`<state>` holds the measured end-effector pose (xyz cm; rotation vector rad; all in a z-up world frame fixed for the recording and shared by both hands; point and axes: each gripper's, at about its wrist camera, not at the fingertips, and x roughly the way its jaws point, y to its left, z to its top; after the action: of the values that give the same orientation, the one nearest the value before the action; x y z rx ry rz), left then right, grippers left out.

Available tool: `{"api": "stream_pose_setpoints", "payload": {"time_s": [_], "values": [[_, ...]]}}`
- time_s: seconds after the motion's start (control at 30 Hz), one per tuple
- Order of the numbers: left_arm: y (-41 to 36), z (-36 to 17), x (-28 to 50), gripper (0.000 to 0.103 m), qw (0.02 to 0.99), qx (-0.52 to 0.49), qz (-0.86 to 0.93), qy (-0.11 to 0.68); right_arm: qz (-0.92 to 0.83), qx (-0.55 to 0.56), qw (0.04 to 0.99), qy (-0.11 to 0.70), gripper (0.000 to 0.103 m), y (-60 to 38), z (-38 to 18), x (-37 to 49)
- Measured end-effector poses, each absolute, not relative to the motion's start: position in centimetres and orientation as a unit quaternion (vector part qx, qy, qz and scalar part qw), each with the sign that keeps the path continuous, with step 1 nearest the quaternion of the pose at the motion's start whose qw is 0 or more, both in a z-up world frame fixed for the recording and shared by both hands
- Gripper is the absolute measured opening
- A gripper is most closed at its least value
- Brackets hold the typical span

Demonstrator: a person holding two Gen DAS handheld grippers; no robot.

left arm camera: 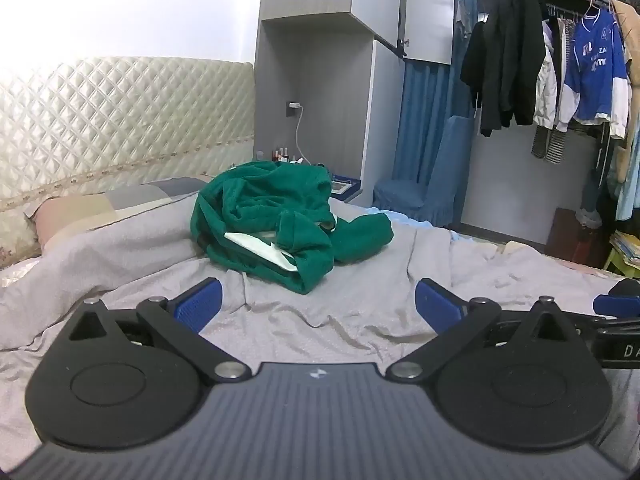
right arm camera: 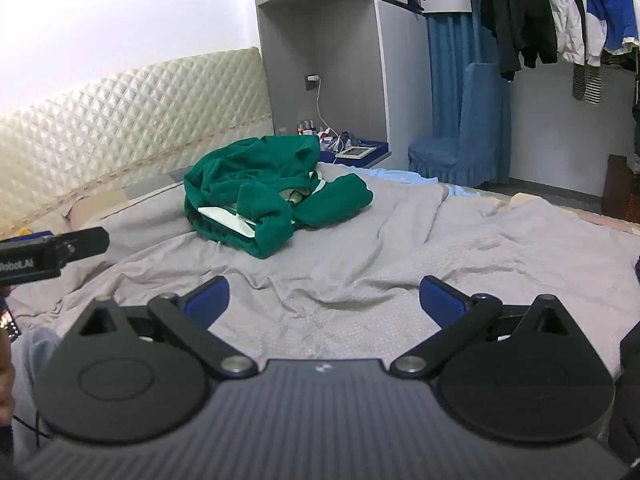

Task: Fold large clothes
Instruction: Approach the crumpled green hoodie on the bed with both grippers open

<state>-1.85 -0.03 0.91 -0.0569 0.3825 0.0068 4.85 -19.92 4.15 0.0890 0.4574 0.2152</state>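
Item: green garment (left arm camera: 280,220), large, with white trim, lying crumpled in a heap on the grey bedspread (left arm camera: 340,320), toward the headboard end of the bed. A sleeve or cuff is curling over the heap's near side; which part is collar and which is hem cannot be told from this tangle.

Step in hand: the approach. Nothing is being folded yet, and the garment is sitting untouched, well apart from both tools.

Left gripper (left arm camera: 318,304): jaws standing wide apart, holding nothing, pointing at the garment from the near side. Right gripper (right arm camera: 324,300): likewise spread and empty, hovering beside the left one, also short of the garment.

Next move, as a judgement: both grippers are needing to reach the garment, each pinching an edge or a shoulder, then lifting and spreading it flat on the bedspread before any fold.

Around the garment: quilted headboard (left arm camera: 120,120) behind and to its left; patchwork pillow (left arm camera: 112,204) left of it; bedside shelf with small bottles and a charging cable (left arm camera: 298,136) just behind it; blue covered chair (left arm camera: 432,184) to its right; hanging clothes (left arm camera: 560,60) further right.

In the way: the bedspread's wrinkles around the garment are risking being pinched along with the cloth.
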Motion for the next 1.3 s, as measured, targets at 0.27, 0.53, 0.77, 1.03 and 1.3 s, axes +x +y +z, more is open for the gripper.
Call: {"api": "stream_pose_setpoints", "payload": {"time_s": [0.27, 0.53, 0.77, 1.03, 1.3], "values": [[-0.4, 1.3, -3.5, 0.103, 0.983, -0.025, -0.002, 0.179, 0.108, 0.049, 0.968, 0.222, 0.103, -20.0, 4.4, 3.8], [-0.4, 1.4, -4.5, 0.103, 0.985, -0.026, 0.001, 0.170, 0.113, 0.054, 0.968, 0.216, 0.103, -20.1, 4.4, 3.2], [0.3, 1.6, -5.1, 0.103, 0.985, -0.035, 0.007, 0.167, 0.120, 0.053, 0.967, 0.217, 0.103, -19.5, 4.6, 3.3], [1.0, 1.7, -5.4, 0.103, 0.985, -0.042, 0.011, 0.166, 0.125, 0.049, 0.967, 0.218, 0.103, -19.1, 4.5, 3.4], [1.6, 1.6, -5.1, 0.103, 0.985, -0.044, 0.016, 0.167, 0.125, 0.039, 0.966, 0.221, 0.103, -18.6, 4.3, 3.8]]}}
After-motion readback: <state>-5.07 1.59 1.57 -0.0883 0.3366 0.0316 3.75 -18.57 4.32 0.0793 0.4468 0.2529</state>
